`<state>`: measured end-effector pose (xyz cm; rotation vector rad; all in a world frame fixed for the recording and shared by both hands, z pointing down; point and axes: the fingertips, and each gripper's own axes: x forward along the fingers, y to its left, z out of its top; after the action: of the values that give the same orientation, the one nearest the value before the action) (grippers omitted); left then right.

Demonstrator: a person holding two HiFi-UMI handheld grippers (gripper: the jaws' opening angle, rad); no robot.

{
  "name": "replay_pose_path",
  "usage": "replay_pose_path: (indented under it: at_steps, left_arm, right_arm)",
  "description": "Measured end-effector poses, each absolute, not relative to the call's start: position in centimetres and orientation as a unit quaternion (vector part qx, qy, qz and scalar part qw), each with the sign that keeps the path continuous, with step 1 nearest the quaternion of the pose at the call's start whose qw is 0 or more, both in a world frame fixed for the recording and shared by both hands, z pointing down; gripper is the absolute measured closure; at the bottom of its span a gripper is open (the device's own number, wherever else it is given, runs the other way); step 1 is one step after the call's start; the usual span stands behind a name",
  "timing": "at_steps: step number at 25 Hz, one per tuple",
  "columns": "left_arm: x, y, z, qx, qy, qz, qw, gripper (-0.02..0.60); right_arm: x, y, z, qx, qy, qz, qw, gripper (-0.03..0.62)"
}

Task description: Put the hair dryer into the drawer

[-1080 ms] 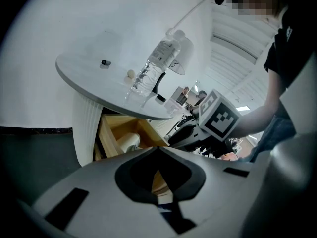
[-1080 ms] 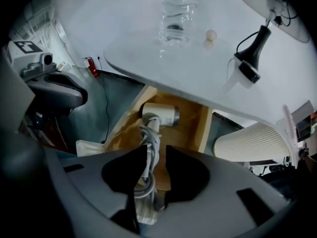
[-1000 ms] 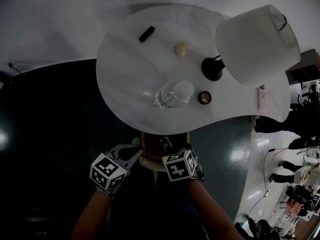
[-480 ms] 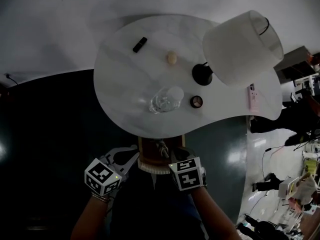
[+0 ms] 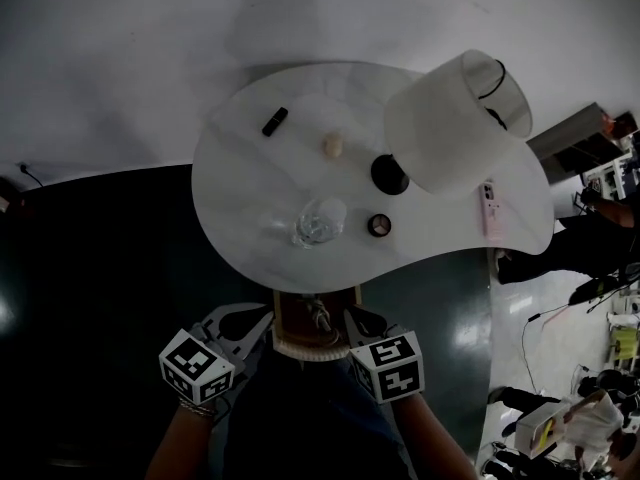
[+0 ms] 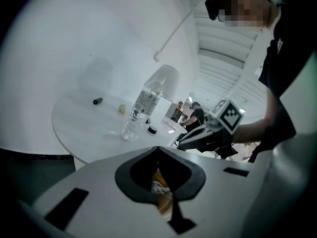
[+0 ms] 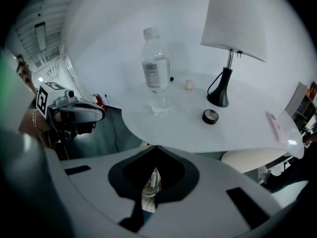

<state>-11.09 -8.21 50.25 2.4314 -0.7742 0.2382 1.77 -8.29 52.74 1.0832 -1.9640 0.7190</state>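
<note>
Under the white table (image 5: 250, 183) a drawer (image 5: 345, 313) with a brown inside and a ribbed white front stands open. A pale object with a cord, apparently the hair dryer (image 5: 320, 314), lies inside it. It also shows below the jaws in the left gripper view (image 6: 159, 186) and in the right gripper view (image 7: 151, 185). My left gripper (image 5: 256, 319) hangs at the drawer's left, shut with nothing held. At the drawer's right, my right gripper (image 5: 360, 320) has just been closing and is shut and empty. Each gripper's tips (image 6: 158, 148) (image 7: 157, 147) meet in its own view.
On the table stand a white-shaded lamp (image 5: 455, 118), a clear water bottle (image 5: 318, 223), a small round tin (image 5: 379, 225), a pale ball (image 5: 333, 146), a black stick (image 5: 273, 121) and a pink flat item (image 5: 490, 211). Dark floor surrounds the table. People stand far right.
In the head view both grippers sit lower in the picture and further apart than a second ago. The drawer shows more fully between them. The table's things have not moved.
</note>
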Motion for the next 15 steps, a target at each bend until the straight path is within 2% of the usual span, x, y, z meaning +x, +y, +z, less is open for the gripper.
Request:
replay_pose_path:
  at_steps: [15]
  left_arm:
    - [-11.9, -11.4, 43.0, 0.900, -0.371, 0.054, 0.222, 0.574]
  right_arm:
    - [4.4, -12.3, 43.6, 0.426, -0.831, 0.217, 0.283, 0.577]
